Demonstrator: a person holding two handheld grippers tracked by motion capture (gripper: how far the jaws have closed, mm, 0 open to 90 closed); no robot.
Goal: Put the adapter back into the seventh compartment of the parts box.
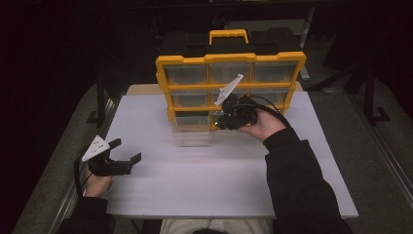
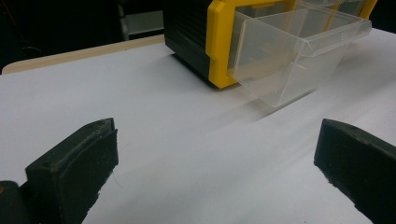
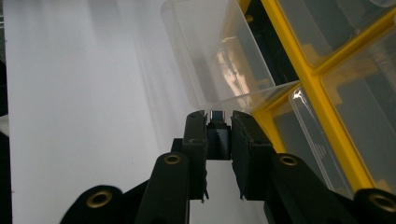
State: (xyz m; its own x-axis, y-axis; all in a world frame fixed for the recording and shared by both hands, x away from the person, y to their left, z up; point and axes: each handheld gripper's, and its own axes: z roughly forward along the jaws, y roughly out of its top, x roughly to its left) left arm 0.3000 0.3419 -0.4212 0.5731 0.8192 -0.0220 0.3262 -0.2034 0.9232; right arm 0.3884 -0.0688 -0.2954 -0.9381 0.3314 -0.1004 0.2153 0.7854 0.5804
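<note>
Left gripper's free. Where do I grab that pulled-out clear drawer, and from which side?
Take the clear drawer by its front lip, coming from the table side facing the organizer. The lip juts out past the yellow frame, thin enough for the open left gripper to close over it, one jaw above, one below.

Matt white tabletop (image 1: 219, 180); glossy clear plastic drawer (image 2: 289, 60) in a yellow-and-black plastic organiser (image 1: 231, 78).

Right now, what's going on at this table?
A person works at a yellow drawer organizer on the white table. The right gripper, clamping a small dark object, is beside the pulled-out clear drawer in the bottom row. The left gripper sits open near the table's left edge, holding nothing.
</note>
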